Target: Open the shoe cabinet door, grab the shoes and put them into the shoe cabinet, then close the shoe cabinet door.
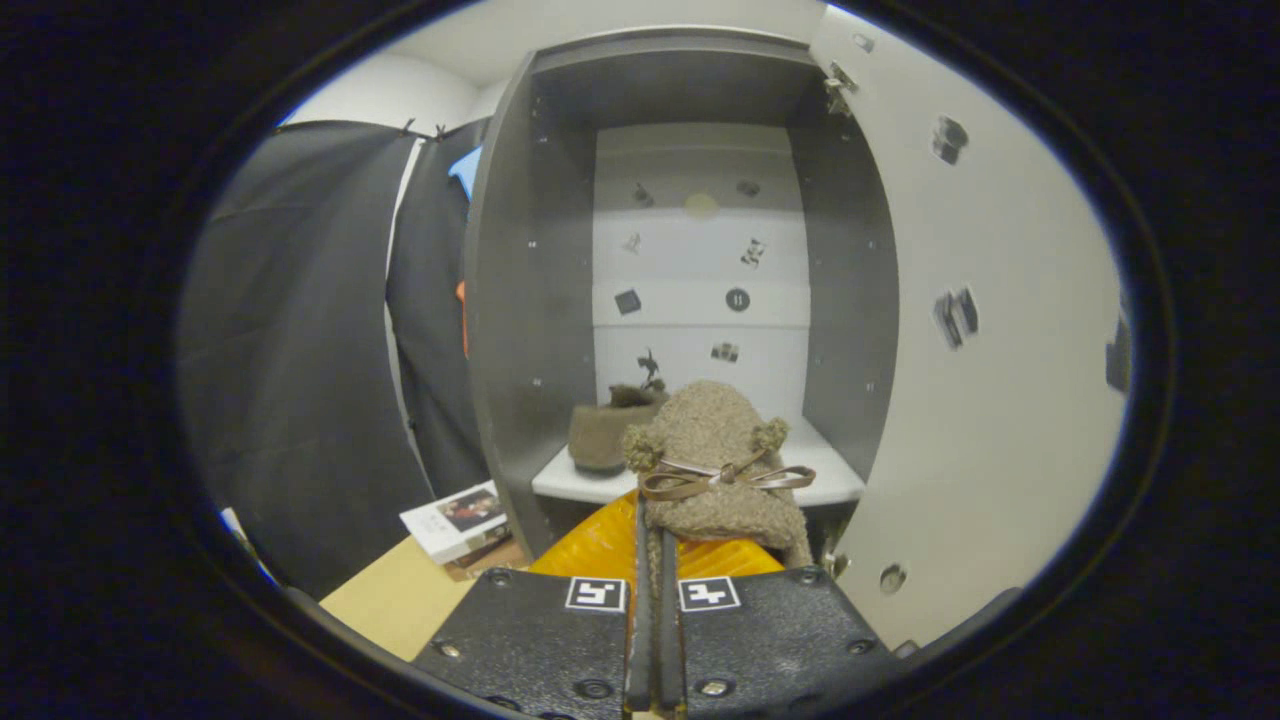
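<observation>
Two shoes are showing: one brown fuzzy shoe [722, 460] is being held up just ahead of the fingers [600, 545], and a second shoe [608, 432] is already sitting on the white shelf [825, 470] inside the shoe cabinet [520, 300]. The gripper [652, 560] is pointing straight into the open cabinet, level with the shelf, its two black blocks sitting almost together with only a thin slot between them. The yellow fingers are pressing narrowly on the lower part of the held shoe, pinching its material in that slot. The shoe is standing upright above them, its brown bow [725, 477] and two pompoms facing the camera.

Room for moving is lying ahead: the shelf's front edge is just beyond the held shoe, the second shoe is occupying the shelf's left side near the dark left wall, and the right part of the shelf is partly bare. The cabinet door [990, 350] is swung wide open on the right, its pale inner face running beside the gripper. To the left, a book [455, 520] is lying on the tan counter [395, 600] beside the cabinet.

The held shoe is hiding the middle of the shelf, and its own sole is hidden behind the fingers. How deep the grip is reaching is hard to make out.
</observation>
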